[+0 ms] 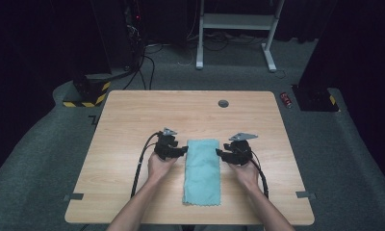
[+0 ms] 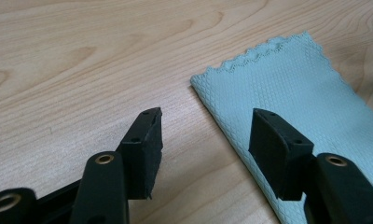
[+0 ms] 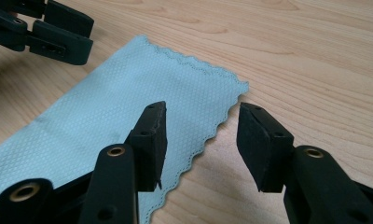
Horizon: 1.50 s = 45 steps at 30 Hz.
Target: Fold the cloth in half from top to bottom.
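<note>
A light blue-green cloth (image 1: 202,171) lies folded into a long strip on the wooden table (image 1: 133,115), running from the middle toward the near edge. My left gripper (image 1: 185,150) sits at the strip's far left corner. In the left gripper view the gripper (image 2: 205,135) is open, one jaw over bare wood and the other over the cloth (image 2: 292,88). My right gripper (image 1: 218,153) is at the far right corner. It (image 3: 201,135) is open too, straddling the cloth's (image 3: 128,102) scalloped edge without pressing it. The left gripper (image 3: 58,35) shows across the cloth there.
A grey grommet (image 1: 223,103) is set in the table near its far edge. Grey tape marks (image 1: 73,196) sit at the near corners. On the floor beyond are a white desk frame (image 1: 238,21), cables, a yellow-black striped base (image 1: 87,96) and a red can (image 1: 287,99).
</note>
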Each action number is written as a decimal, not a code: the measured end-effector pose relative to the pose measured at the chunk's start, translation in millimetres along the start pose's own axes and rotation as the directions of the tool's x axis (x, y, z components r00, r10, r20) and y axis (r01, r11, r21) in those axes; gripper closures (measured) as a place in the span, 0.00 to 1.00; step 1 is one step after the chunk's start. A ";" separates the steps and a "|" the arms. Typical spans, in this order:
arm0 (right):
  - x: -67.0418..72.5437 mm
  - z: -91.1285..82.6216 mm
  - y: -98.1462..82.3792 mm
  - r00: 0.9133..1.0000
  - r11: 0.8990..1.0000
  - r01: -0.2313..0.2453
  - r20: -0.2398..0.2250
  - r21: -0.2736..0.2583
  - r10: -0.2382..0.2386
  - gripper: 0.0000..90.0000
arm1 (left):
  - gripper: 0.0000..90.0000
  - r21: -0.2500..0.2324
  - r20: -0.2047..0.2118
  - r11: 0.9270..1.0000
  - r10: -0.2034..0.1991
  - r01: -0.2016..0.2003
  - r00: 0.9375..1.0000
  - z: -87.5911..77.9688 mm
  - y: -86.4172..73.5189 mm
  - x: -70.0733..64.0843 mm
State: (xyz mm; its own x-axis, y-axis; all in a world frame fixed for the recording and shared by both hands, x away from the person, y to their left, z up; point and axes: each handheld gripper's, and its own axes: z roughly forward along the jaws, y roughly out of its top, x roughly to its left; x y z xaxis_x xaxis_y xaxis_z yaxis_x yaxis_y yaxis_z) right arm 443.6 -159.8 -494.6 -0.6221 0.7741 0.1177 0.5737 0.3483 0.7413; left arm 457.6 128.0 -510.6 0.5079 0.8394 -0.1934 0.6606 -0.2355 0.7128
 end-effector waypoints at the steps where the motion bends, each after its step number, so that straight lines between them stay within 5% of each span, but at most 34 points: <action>1: 0.0 0.8 0.4 1.000 1.000 -0.001 0.001 0.004 0.001 0.59 | 0.49 0.001 -0.001 1.000 0.002 -0.002 1.000 0.8 -0.2 0.7; 7: 0.4 6.7 1.8 1.000 1.000 0.017 0.017 0.016 -0.017 0.61 | 0.49 0.007 -0.001 1.000 0.008 -0.008 1.000 6.0 -1.2 2.5; 19: -4.4 22.4 15.6 0.999 0.999 -0.005 0.053 0.033 0.003 0.65 | 0.48 0.041 0.002 0.998 0.049 -0.049 0.999 21.9 25.7 -1.2; 25: -7.8 32.2 21.5 0.997 0.999 0.005 0.082 0.049 -0.009 0.79 | 0.50 0.061 -0.001 0.994 0.090 -0.090 0.996 28.0 33.5 -5.0; 34: -13.9 44.8 24.1 0.997 0.997 0.002 0.080 0.080 -0.009 0.86 | 0.50 0.088 -0.006 0.991 0.106 -0.105 0.994 35.4 32.6 -3.0; 40: -10.8 52.8 31.1 0.995 0.992 0.037 0.093 0.119 -0.048 1.00 | 0.62 0.078 -0.003 0.990 0.115 -0.114 0.993 37.0 32.2 -3.6; 45: -7.9 53.0 36.7 0.992 0.993 0.064 0.102 0.103 -0.075 1.00 | 0.76 0.082 0.012 0.987 0.136 -0.137 0.991 36.4 31.8 -3.1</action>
State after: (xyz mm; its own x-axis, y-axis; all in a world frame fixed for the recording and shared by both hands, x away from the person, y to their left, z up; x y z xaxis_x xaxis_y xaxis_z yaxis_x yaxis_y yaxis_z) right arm 497.9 -125.2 -503.3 -0.6054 0.7959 -0.0062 0.5842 0.4497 0.6757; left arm 497.1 100.1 -511.9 0.5998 0.7936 -0.1023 0.6278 -0.3874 0.6751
